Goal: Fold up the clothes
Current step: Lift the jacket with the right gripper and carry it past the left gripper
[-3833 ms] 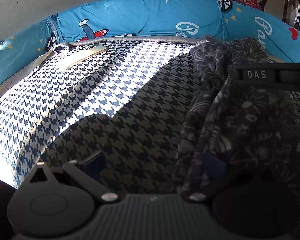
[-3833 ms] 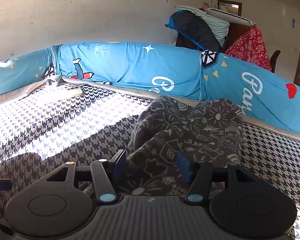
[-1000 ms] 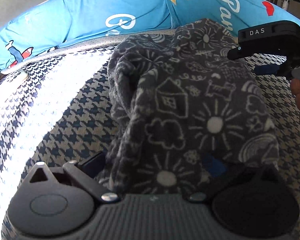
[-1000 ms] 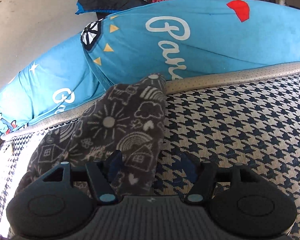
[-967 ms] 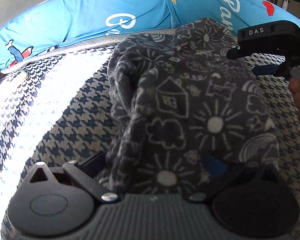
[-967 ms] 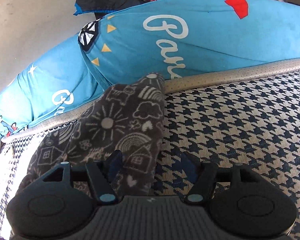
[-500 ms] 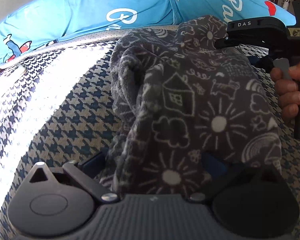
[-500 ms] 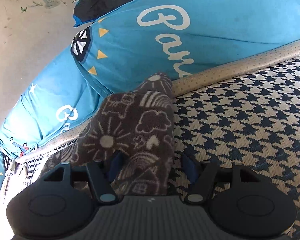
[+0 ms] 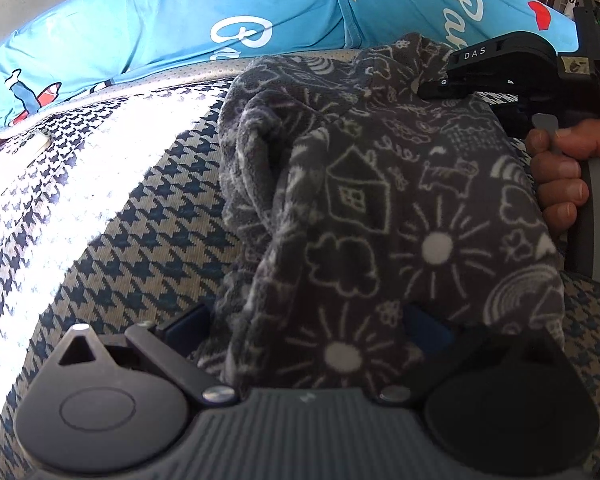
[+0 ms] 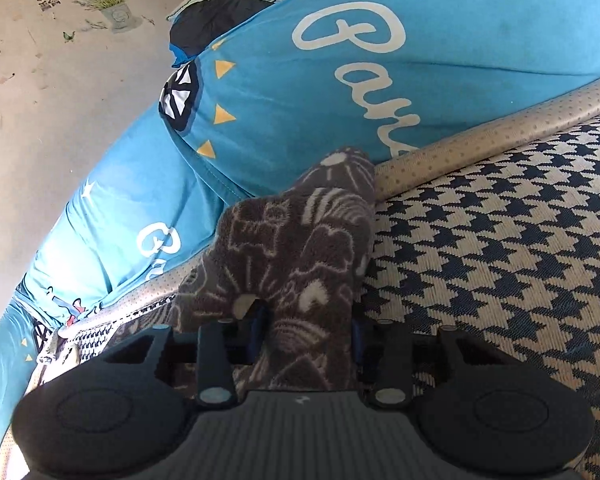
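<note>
One garment [image 9: 384, 216] — dark grey fleece printed with white doodles of suns, houses, clouds and rainbows. It lies bunched in a long heap on the houndstooth mattress [image 9: 132, 232], running from the near edge up to the beige piped far edge [image 10: 496, 136]; its far corner rests against that piping.

One mattress, navy-and-cream houndstooth weave, part in bright sun at the left, part in shade.

One blue bumper [image 9: 220, 12] standing along the far edge, printed with white script, stars, yellow triangles and a small plane. It shows a seam between two sections.

Two grippers.
- Left gripper [image 9: 304, 336]: blue pads set fairly wide apart, with the near end of the garment bulging up between them. The fleece hides the pad faces, so it cannot be told whether they press on it.
- Right gripper [image 10: 306, 336]: jaws have just been closing and now stand narrow, both blue pads pressed into the far corner of the garment, which is pinched up between them. In the left wrist view its black body, lettered "DAS", sits at the garment's far right end.

One hand [image 9: 560, 176] — fingers wrapped round the right gripper's grey handle, at the right edge of the mattress.

One wall [image 10: 40, 100], pale, with small plant stickers.
</note>
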